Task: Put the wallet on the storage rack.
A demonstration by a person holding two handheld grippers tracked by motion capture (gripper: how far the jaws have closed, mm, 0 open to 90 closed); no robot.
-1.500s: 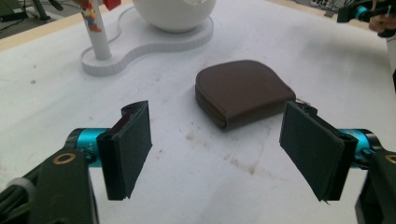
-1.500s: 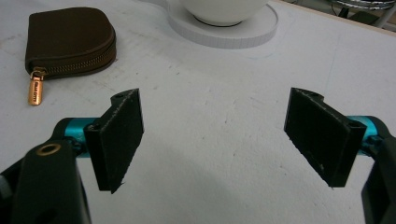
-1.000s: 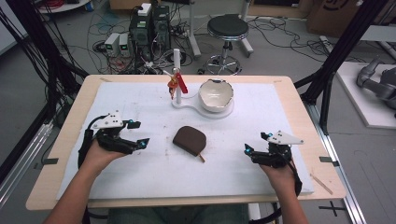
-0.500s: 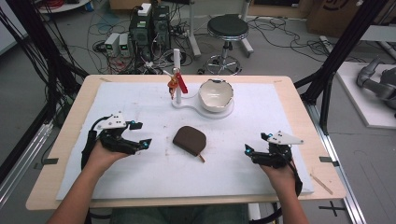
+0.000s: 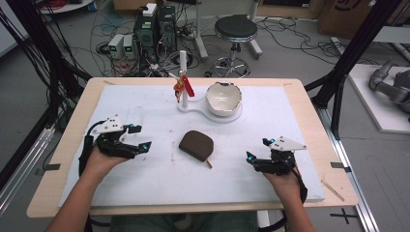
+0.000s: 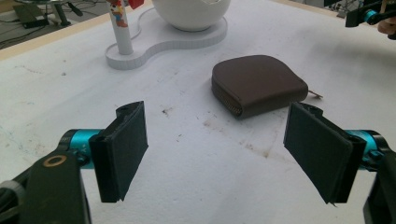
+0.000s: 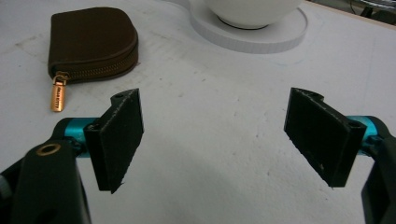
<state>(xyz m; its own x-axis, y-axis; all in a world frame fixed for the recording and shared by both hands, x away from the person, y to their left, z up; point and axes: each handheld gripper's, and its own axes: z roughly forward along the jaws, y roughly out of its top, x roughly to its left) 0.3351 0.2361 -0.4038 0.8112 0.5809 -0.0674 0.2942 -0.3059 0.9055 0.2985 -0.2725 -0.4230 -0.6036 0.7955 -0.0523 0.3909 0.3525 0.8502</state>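
A small brown zip pouch [image 5: 196,144] lies flat on the white mat between my two grippers, its gold zip pull [image 7: 57,97] pointing toward the table's front. Behind it a white stand [image 5: 191,104] carries a post with a red-tagged key [image 5: 184,85] and a white bowl [image 5: 223,97]. My left gripper [image 5: 138,137] rests open on the mat left of the pouch [image 6: 256,85], jaws wide with nothing between them. Right of the pouch [image 7: 91,43], my right gripper [image 5: 257,150] is open too, and it holds nothing.
The white mat [image 5: 290,116] covers most of the wooden table [image 5: 314,104]. Beyond the far edge stand a stool [image 5: 235,29], computer boxes [image 5: 154,24] and cables on the floor. Black frame posts [image 5: 338,77] rise at both table sides.
The left gripper has drifted slightly toward the front of the table. The right gripper and the pouch have not moved.
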